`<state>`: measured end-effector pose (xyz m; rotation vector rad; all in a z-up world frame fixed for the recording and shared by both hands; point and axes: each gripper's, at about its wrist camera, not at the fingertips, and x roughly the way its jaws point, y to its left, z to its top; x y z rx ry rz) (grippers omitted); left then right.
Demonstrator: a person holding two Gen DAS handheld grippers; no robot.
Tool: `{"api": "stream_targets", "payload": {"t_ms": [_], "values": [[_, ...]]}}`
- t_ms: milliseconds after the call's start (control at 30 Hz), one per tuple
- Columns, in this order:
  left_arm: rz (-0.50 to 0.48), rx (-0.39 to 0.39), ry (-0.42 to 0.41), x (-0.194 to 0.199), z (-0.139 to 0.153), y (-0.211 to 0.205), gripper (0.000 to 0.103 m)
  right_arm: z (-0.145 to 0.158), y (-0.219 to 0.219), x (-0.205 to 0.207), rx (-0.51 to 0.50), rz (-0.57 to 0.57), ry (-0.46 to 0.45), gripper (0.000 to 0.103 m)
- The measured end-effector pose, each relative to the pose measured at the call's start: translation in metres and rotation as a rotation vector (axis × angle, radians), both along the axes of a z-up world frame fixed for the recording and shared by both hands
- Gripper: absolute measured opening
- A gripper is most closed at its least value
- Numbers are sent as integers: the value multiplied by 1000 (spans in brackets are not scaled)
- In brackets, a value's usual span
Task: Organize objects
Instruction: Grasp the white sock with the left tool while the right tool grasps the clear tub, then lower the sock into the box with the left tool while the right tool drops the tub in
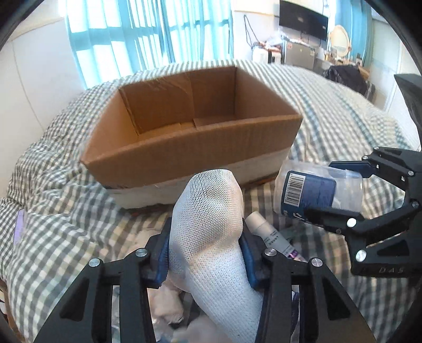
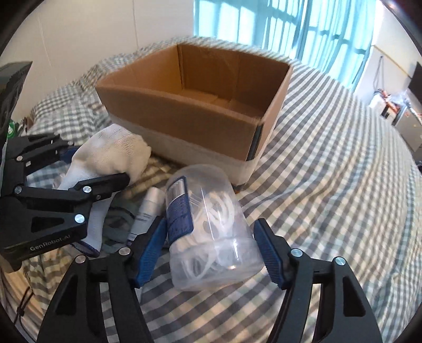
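An open, empty cardboard box sits on the checked bedspread ahead of both grippers. My left gripper is shut on a white mesh sock, held above the bed; it shows at the left of the right wrist view. My right gripper is shut on a clear plastic jar with a blue label and white cable inside. The jar and right gripper show at the right of the left wrist view, just in front of the box.
A white tube lies on the bed between the grippers, among cloth items. The checked bedspread spreads around the box. A window with blue curtains is behind, and a TV with furniture stands at the far right.
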<state>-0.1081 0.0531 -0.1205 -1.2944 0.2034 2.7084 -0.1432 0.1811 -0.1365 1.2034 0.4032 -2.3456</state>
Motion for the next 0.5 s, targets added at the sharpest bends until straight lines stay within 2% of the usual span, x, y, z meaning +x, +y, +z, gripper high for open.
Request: {"api": "stream_targets", "payload": {"t_ms": [267, 500], "values": [[1, 58, 110, 11, 49, -8, 45, 61, -2, 32, -18, -35, 148, 63], [4, 102, 202, -12, 89, -21, 45, 131, -7, 24, -69, -33, 285, 63]]}}
